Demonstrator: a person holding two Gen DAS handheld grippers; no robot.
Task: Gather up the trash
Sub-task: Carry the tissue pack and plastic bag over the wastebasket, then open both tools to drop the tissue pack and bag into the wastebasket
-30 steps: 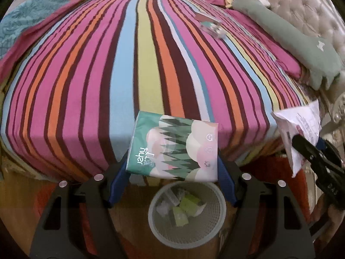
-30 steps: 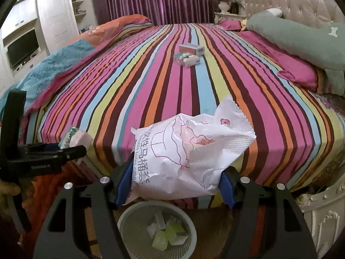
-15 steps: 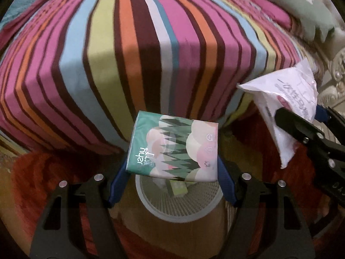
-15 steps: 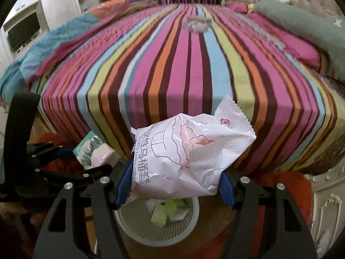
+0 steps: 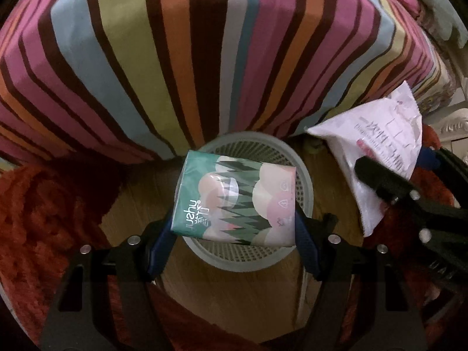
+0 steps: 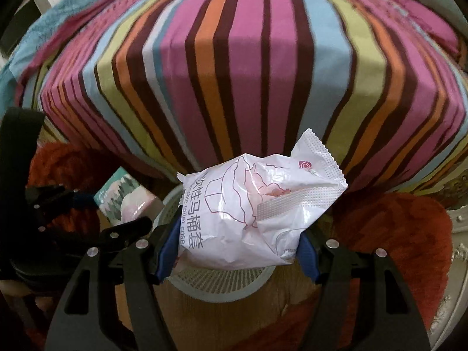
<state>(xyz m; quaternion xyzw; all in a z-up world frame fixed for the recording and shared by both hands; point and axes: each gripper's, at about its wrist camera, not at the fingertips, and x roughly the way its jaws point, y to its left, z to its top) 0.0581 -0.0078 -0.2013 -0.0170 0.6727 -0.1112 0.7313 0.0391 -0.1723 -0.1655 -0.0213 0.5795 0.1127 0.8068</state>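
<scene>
Bedside, trash run: left gripper (image 5: 235, 225) is clamped on a green tissue pack (image 5: 234, 199), held above the mouth of the white mesh wastebasket (image 5: 305, 175), which stands on the wood floor w/ its far rim hard against the foot of the striped bedspread (image 5: 175, 58). Right gripper (image 6: 238, 241) is clenched on a crinkled white disposable toilet-seat-cover packet (image 6: 257, 207), also poised above the basket (image 6: 222, 286), a bit toward its right side as the left cam shows it. Judged step: the drop. To do it well, prob. best to let go one at a time, each pack centred over the opening before the jaws part; the tissue pack looks well centred, so it could go first. The seat-cover packet is light, puffy film and may drift or catch the rim, so bring it further inboard and low before release, keeping the two tools from knocking since they sit just beside each other. Count: 2 grippers, 2 pieces of trash in hand (1 tissue pack, 1 seat-cover packet), 1 wastebasket, 1 bed, red shaggy rug (image 5: 44, 219) on both sides of the basket; basket contents hidden behind the held packs, so no count there.
</scene>
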